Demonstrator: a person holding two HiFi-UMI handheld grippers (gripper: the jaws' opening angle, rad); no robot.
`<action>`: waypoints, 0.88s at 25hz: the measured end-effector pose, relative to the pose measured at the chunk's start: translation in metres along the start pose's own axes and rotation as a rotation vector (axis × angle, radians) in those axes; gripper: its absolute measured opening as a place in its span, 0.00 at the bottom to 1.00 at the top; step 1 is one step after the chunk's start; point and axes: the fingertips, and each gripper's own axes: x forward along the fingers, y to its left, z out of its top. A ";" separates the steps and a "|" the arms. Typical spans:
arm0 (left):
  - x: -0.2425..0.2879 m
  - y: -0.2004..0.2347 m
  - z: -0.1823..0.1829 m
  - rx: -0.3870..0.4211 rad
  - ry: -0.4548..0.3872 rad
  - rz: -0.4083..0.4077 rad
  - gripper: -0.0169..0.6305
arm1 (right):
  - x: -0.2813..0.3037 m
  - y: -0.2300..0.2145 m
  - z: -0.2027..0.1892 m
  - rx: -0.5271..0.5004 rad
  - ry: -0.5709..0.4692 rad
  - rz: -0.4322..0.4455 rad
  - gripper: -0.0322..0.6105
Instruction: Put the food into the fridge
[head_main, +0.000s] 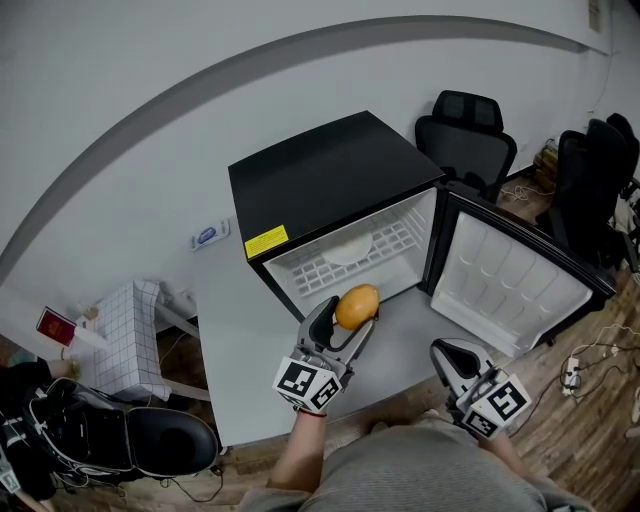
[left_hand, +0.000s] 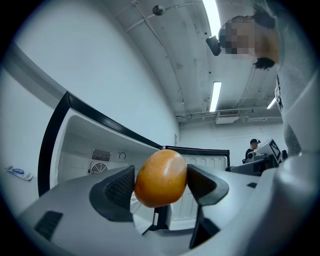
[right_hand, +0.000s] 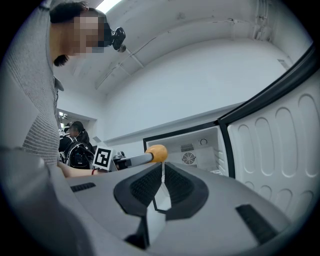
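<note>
The left gripper (head_main: 353, 314) clamps a fruit (left_hand: 161, 178) between wide-set jaws, just before the open fridge (head_main: 320, 180). The right gripper (right_hand: 163, 171), closed and empty, sits near the fridge's door (head_main: 520, 275).

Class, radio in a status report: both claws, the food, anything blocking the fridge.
Left claw shut on orange fruit. Right claw shut, empty. Fridge door open; nothing in the way.

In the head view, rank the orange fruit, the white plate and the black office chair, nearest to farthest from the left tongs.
1. Orange fruit, clamped in the left tongs.
2. White plate, inside the fridge.
3. Black office chair, behind the fridge, upper right.
</note>
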 end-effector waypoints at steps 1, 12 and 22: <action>0.001 0.001 0.000 0.000 -0.001 0.006 0.55 | 0.001 -0.001 0.001 -0.001 0.000 0.005 0.07; 0.015 0.007 -0.004 0.011 0.006 0.082 0.55 | 0.005 -0.018 0.006 0.004 0.008 0.073 0.07; 0.027 0.015 -0.007 0.008 0.012 0.159 0.55 | 0.008 -0.033 0.013 0.009 0.029 0.146 0.07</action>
